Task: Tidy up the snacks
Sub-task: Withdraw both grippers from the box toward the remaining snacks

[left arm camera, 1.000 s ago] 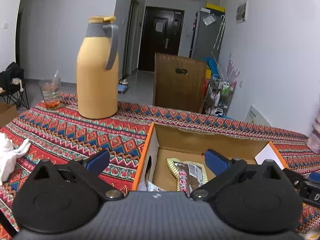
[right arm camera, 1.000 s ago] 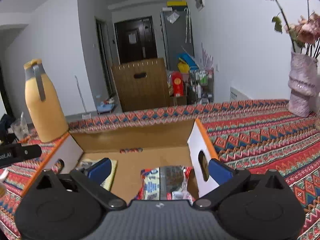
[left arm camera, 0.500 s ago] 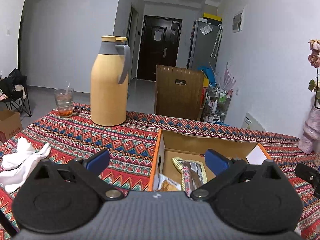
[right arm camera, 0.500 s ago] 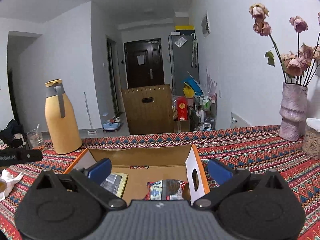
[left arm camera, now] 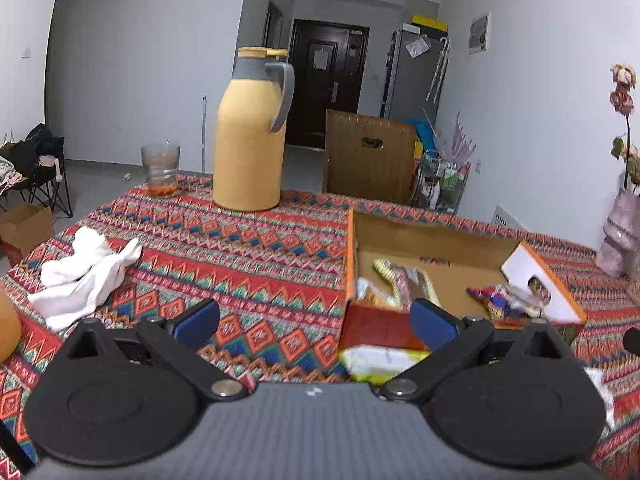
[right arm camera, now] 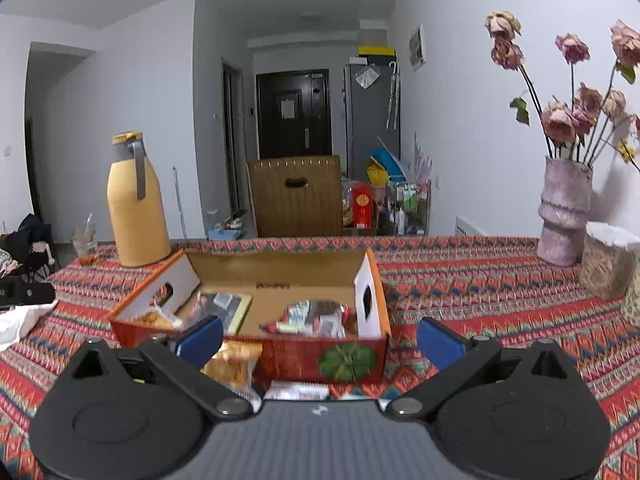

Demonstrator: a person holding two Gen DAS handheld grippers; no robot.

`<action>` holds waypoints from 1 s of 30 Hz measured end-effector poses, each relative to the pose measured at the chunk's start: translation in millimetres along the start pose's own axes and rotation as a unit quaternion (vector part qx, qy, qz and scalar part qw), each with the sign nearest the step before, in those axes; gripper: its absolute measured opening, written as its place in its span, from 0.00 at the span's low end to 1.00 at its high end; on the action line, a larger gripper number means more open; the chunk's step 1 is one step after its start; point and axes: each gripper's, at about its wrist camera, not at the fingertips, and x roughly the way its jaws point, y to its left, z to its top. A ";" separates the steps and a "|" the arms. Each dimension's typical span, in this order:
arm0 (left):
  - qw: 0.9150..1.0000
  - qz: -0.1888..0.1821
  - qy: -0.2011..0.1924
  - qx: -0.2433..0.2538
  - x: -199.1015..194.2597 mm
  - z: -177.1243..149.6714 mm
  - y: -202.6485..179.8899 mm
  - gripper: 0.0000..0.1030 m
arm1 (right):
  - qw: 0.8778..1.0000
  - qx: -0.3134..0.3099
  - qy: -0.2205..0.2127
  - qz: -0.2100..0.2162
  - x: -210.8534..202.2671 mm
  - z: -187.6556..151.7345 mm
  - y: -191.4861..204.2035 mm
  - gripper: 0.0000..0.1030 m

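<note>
An open orange cardboard box point(right arm camera: 280, 264) sits on the patterned tablecloth; it also shows in the left wrist view point(left arm camera: 432, 240). Inside lie a green-edged dark packet point(right arm camera: 224, 308), a red-and-white packet point(right arm camera: 316, 316) and a yellow packet at the left end point(right arm camera: 154, 318). Outside, against the box's near wall, lie an orange packet point(right arm camera: 232, 366) and a white one point(right arm camera: 298, 392); a pale yellow packet point(left arm camera: 380, 362) shows in the left wrist view. My left gripper point(left arm camera: 316, 324) is open and empty, before the box's left corner. My right gripper point(right arm camera: 320, 340) is open and empty, in front of the box.
A yellow thermos point(left arm camera: 250, 136) and a glass point(left arm camera: 160, 170) stand at the far left of the table. A white cloth point(left arm camera: 84, 276) lies at the left. A vase of dried roses point(right arm camera: 564, 212) and a jar point(right arm camera: 608, 260) stand at the right. A wooden chair point(right arm camera: 298, 196) is behind the table.
Both grippers have pulled back and up from over the box, which now lies farther ahead. Packets in front of the box have come into view. Both stay open.
</note>
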 end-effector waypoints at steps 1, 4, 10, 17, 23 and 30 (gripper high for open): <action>1.000 0.001 0.003 0.001 -0.7 -3.5 1.5 1.00 | 1.000 0.001 0.003 -0.001 -2.6 -5.1 -0.8 1.00; 1.000 0.003 0.013 0.006 -3.4 -15.1 6.5 1.00 | 1.000 0.004 0.015 -0.003 -7.5 -19.6 -4.8 1.00; 1.000 -0.010 0.026 0.007 -6.8 -40.1 12.4 1.00 | 0.999 0.030 0.042 -0.013 -14.7 -52.9 -17.2 1.00; 0.998 -0.021 0.049 0.014 5.2 -68.7 14.6 1.00 | 0.997 0.049 0.053 -0.024 -22.4 -72.9 -30.6 1.00; 0.999 -0.035 0.033 0.010 2.9 -74.8 16.2 1.00 | 0.997 0.045 0.056 -0.025 -23.6 -76.6 -31.9 1.00; 0.998 -0.047 0.041 0.004 8.5 -77.0 16.8 1.00 | 0.997 0.032 0.064 -0.022 -20.3 -79.4 -22.4 1.00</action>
